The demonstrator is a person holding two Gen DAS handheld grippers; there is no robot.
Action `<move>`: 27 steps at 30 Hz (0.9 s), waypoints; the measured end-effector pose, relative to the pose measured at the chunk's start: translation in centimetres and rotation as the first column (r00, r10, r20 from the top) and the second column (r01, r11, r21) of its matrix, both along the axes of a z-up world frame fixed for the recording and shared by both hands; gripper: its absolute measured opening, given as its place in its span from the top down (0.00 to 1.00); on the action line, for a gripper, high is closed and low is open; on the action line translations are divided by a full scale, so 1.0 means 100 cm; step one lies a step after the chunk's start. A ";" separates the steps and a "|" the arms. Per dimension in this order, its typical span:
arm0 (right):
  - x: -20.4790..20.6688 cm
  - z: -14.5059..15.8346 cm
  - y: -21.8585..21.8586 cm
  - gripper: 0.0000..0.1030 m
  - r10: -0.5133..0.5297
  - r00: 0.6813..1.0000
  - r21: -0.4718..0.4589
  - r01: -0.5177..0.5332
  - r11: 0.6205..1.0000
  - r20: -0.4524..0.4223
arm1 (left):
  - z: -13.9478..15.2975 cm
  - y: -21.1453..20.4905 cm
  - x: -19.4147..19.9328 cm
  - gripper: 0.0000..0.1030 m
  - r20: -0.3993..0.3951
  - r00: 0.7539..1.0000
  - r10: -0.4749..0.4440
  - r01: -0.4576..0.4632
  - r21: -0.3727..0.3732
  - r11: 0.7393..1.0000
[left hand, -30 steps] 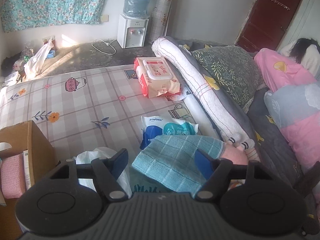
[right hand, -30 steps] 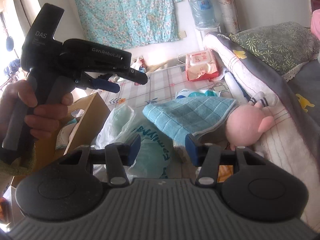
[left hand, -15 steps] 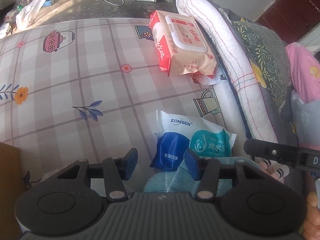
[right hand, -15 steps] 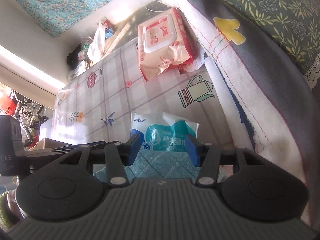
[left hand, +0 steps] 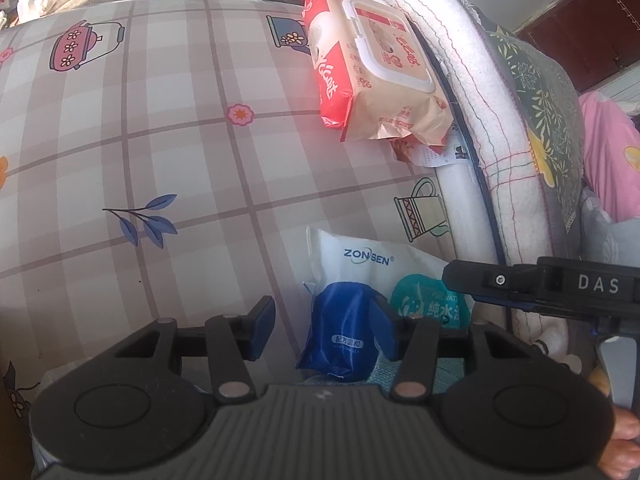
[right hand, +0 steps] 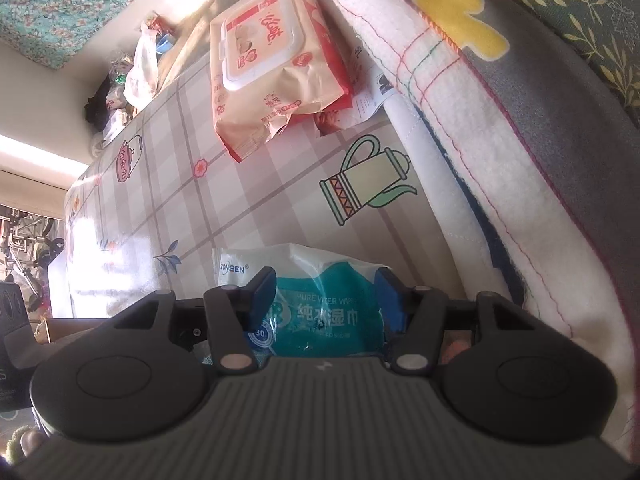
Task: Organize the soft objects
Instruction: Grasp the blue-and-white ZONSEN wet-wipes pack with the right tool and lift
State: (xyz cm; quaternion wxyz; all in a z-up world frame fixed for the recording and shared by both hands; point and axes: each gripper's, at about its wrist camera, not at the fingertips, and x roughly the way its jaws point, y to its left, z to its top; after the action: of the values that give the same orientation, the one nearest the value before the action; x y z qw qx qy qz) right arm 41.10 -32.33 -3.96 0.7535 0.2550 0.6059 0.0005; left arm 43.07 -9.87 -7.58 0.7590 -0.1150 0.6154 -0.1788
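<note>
Where the checked desk cloth (left hand: pixel 168 148) with teapot and flower prints meets a rolled white blanket (left hand: pixel 472 92), the left tool (left hand: pixel 322 326) hangs open above a blue-and-white wipes pack (left hand: pixel 352 276). The right tool (right hand: pixel 326 300), jaws opening, frames that pack without pressing it. A pink wipes pack (left hand: pixel 372 76) lies farther back.

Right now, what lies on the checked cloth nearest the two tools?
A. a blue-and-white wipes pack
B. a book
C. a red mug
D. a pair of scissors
A: the blue-and-white wipes pack lies on the cloth just ahead of both tools' fingers, nearer than the pink pack.
</note>
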 end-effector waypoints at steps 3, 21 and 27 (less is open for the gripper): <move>-0.003 -0.003 0.003 0.46 0.007 1.000 -0.017 -0.007 1.000 -0.013 | -0.001 0.000 0.000 0.49 0.003 1.000 0.003 -0.003 -0.007 1.000; 0.006 -0.024 -0.003 0.36 -0.010 0.998 0.074 0.014 0.997 -0.058 | -0.001 -0.005 -0.003 0.53 0.011 1.000 -0.005 0.005 -0.005 1.000; 0.035 -0.017 0.012 0.36 0.026 1.000 0.086 -0.025 0.996 -0.008 | 0.007 -0.006 -0.001 0.52 0.031 1.000 -0.002 0.002 -0.011 1.000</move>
State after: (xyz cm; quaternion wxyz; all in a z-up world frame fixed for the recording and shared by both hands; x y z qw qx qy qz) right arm 44.55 -31.12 -5.70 0.7389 0.2793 0.6122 0.0350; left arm 42.99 -10.49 -6.93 0.7676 -0.1159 0.6027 -0.1847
